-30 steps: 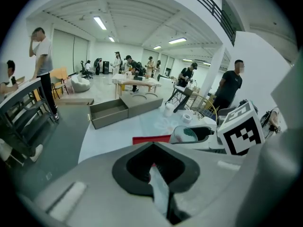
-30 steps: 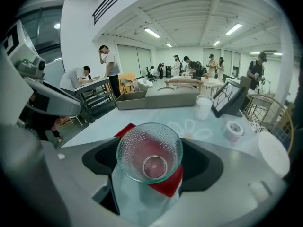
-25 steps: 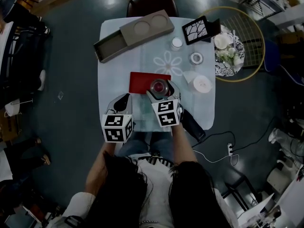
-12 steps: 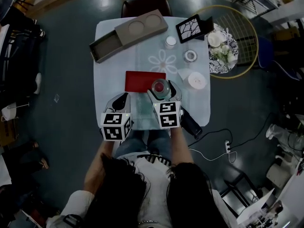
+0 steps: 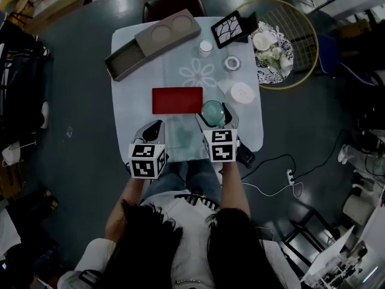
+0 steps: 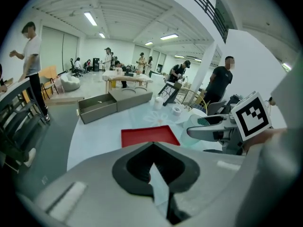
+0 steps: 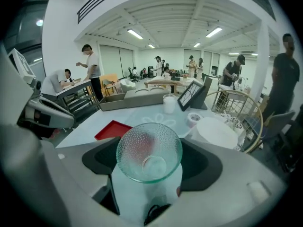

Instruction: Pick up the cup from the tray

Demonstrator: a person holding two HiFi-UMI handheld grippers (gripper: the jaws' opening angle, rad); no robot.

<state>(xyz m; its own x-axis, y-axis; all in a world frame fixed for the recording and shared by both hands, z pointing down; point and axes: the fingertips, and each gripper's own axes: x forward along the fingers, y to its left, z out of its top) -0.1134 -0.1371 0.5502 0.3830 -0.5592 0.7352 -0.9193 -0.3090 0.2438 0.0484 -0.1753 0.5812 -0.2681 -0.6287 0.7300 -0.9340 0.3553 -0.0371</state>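
Right gripper view: a clear dimpled glass cup [image 7: 149,148] is held in the right tongs [image 7: 149,163] at frame centre; the left tongs [image 6: 154,162] are drawn narrow, empty.

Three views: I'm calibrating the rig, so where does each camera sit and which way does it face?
Head view: on the person's head, looking steeply down at the table; both grippers and forearms show.
Left gripper view: rides the left gripper, facing across the table along its shut jaws.
Right gripper view: rides the right gripper, facing along jaws clamping the cup.
Shared: all show the tray.
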